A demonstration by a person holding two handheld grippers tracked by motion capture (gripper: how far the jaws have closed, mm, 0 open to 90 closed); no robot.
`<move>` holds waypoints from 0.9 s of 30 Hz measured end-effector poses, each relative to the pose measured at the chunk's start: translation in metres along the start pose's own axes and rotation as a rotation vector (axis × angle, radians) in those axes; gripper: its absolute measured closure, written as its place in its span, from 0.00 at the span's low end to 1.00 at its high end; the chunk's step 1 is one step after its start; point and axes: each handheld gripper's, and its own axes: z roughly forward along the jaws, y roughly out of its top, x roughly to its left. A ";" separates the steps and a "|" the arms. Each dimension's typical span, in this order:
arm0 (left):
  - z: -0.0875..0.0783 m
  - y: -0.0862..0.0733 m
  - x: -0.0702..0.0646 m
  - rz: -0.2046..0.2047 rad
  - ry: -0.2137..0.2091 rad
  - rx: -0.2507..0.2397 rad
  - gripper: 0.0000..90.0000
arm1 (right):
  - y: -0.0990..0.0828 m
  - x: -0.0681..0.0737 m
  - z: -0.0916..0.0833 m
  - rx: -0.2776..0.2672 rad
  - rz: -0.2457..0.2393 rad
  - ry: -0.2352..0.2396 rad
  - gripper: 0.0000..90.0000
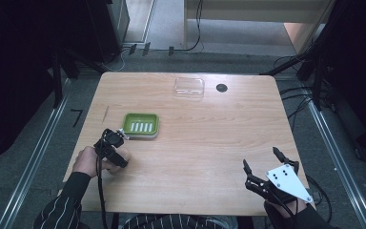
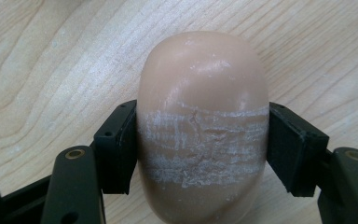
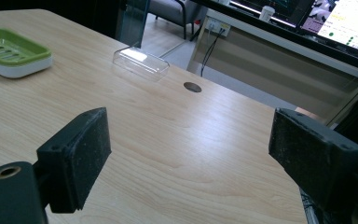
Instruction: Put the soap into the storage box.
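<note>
Both pads of the left gripper [image 2: 200, 149] pinch a tan soap bar [image 2: 203, 126] lying on the wooden table [image 2: 51, 56]. Its rounded end sticks out past them. Well apart, the right gripper [image 3: 189, 154] is spread wide, holding nothing.

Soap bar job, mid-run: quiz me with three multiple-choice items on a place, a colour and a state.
1. Where is the soap dish?
A. just beyond the left gripper
B. at the table's far right corner
C. on the floor

2. What colour is the dish's tray?
A. red
B. green
C. blue

3. How is the soap bar held?
A. loose between open jaws
B. lying in the dish
C. clamped between the left gripper's pads

Answers:
1 A, the high view shows the dish on the table close ahead of that gripper.
2 B, its tray is green in two views.
3 C, both pads press the bar's sides.
</note>
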 end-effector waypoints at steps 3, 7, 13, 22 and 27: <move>-0.003 0.001 -0.001 0.012 -0.001 -0.007 0.37 | 0.000 0.000 0.000 0.001 -0.001 0.000 0.15; -0.008 0.002 -0.003 0.033 0.003 -0.011 0.37 | 0.000 0.000 0.000 0.001 -0.001 0.000 0.15; -0.010 0.006 -0.005 0.074 0.014 -0.008 0.37 | 0.000 0.000 0.000 0.001 -0.002 0.001 0.15; -0.016 0.015 -0.005 0.119 0.005 -0.005 0.37 | 0.000 0.001 0.000 0.000 0.001 0.002 0.15; -0.017 0.018 -0.004 0.141 0.019 -0.003 0.37 | 0.000 0.000 0.001 0.000 0.001 0.002 0.15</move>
